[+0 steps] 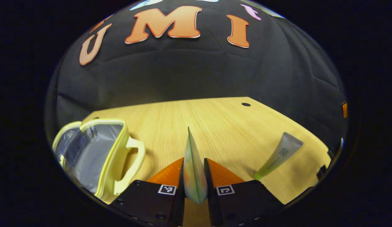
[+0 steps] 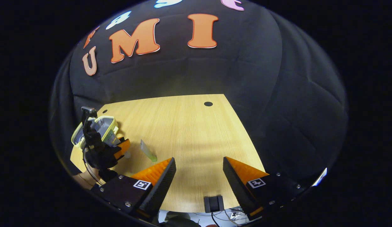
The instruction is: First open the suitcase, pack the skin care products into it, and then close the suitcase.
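In the left gripper view, the left gripper [image 1: 194,176] is pinching a flat, pastel-tinted tube [image 1: 193,170] edge-on between its two fingers, the tube's thin crimped end pointing forward and up past the fingertips, above the light wooden table [image 1: 215,126]. To the left of this gripper the pale yellow suitcase [image 1: 98,154], a small soft case with a grey lining, is lying open, its handle [image 1: 133,164] facing toward the fingers. Off to the right of the gripper a second tube [image 1: 278,156], grey at its crimped end and green toward its cap, is lying on the table, well apart from the case. In the right gripper view, the right gripper [image 2: 199,175] is hovering over the near part of the table with its fingers spread wide and nothing between them. Far to its left, the other gripper [image 2: 120,148] is showing in front of the open yellow case [image 2: 104,124], and the green-capped tube [image 2: 148,150] is lying on the wood just beside that gripper, ahead of the right gripper's left finger [image 2: 158,176].
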Tool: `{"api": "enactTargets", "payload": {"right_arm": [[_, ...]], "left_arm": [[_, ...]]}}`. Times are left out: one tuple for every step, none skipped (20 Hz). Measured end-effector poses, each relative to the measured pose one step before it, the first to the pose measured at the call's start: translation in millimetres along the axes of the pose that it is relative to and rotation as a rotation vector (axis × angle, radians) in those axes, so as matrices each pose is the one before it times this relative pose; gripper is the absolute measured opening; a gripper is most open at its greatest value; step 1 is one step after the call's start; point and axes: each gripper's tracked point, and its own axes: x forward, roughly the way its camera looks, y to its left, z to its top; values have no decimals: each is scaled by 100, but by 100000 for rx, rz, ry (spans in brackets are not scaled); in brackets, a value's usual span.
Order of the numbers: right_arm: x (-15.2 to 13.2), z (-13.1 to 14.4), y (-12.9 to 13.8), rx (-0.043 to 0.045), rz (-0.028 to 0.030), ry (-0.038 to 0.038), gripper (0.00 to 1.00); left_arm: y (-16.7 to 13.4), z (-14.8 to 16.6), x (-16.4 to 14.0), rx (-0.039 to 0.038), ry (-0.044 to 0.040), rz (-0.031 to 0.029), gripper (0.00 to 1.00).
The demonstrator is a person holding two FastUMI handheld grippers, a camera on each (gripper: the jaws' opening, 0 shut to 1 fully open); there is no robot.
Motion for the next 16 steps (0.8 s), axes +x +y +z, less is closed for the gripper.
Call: {"api": "enactTargets", "payload": {"right_arm": [[132, 161, 623, 138, 1180, -508, 96], [203, 365, 798, 836, 1313, -904, 96], [349, 586, 857, 867, 1636, -1720, 95], [483, 852, 1022, 632, 1782, -2203, 95], [406, 850, 1153, 394, 2573, -2777, 96], [560, 930, 1359, 237, 2972, -2714, 95], [510, 602, 1320, -44, 3365, -2245, 95], [707, 622, 1303, -622, 3012, -1888, 95], [775, 171, 1115, -1019, 2342, -1077, 95], [791, 56, 993, -1519, 1953, -578, 95], [795, -99, 790, -1609, 1730, -419, 95], [857, -241, 802, -1422, 1691, 137, 95], [794, -504, 468, -1427, 1324, 834, 96], [796, -668, 620, -1371, 1735, 1447, 95], [843, -796, 442, -1419, 1640, 1929, 96], [865, -1115, 255, -1487, 981, 2908, 96]], "left_arm": [[-406, -289, -262, -4122, 3205, -2615, 29], [-500, 181, -972, -3318, 1507, -2208, 30], [-139, 355, -1214, -211, 1688, -1718, 30], [208, 542, -1209, 1340, 983, 663, 30], [377, 390, -1348, 1799, 624, 60, 30], [153, 599, -1457, 1338, -2, 154, 29], [438, 497, -1355, 1082, 462, 393, 30], [578, 467, -1427, 820, 183, 685, 30], [686, 328, -1311, 635, 140, 1170, 30], [755, 414, -1154, 518, -53, 1426, 30], [913, 292, -1061, 435, 19, 2020, 30], [973, 250, -1194, 322, 8, 2204, 30], [1048, 296, -897, -107, -249, 1999, 30], [824, 237, -865, -426, -359, 1360, 30], [626, 162, -822, -642, -367, 1226, 30], [733, 247, -653, -541, -571, 994, 30]]}}
